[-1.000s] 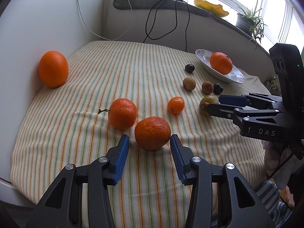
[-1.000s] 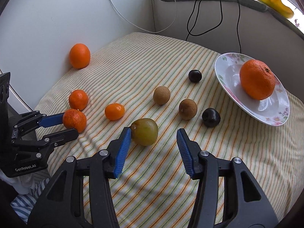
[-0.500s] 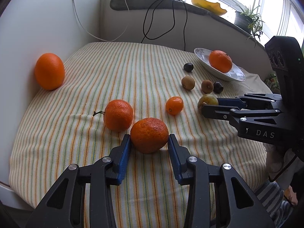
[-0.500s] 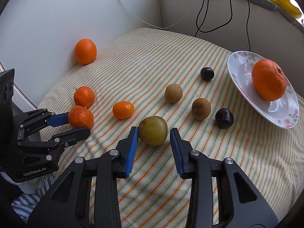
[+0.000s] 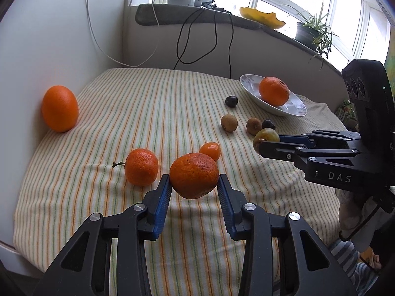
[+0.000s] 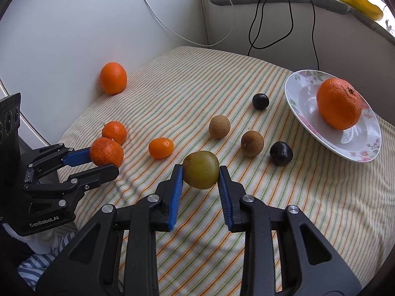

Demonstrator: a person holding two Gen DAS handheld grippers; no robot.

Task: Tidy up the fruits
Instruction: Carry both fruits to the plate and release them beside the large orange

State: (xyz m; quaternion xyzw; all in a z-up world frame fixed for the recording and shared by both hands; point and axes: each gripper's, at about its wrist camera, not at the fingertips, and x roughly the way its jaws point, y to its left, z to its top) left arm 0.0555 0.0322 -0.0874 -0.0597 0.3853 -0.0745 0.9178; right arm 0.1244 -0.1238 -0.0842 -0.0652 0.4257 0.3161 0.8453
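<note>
My left gripper (image 5: 194, 185) is shut on a rough-skinned mandarin (image 5: 194, 175) and holds it just above the striped cloth; it also shows in the right wrist view (image 6: 106, 152). My right gripper (image 6: 200, 175) is shut on a green-yellow plum (image 6: 201, 169), lifted slightly; the plum also shows in the left wrist view (image 5: 266, 135). A white flowered plate (image 6: 306, 120) at the right holds one large orange (image 6: 339, 106). Loose on the cloth lie a stemmed mandarin (image 5: 141, 167), a small kumquat (image 6: 161, 147), a big orange (image 5: 60, 108), two brown fruits (image 6: 219, 126) and two dark plums (image 6: 281, 153).
The table with the striped cloth (image 5: 148, 103) stands in a corner against white walls. Black and white cables (image 6: 261, 24) hang from the sill behind. A potted plant (image 5: 311, 33) and a yellow dish (image 5: 261, 17) sit on the sill.
Both grippers closed in from open: the left onto the rough mandarin, the right onto the green-yellow plum. Both fruits now sit slightly above the cloth.
</note>
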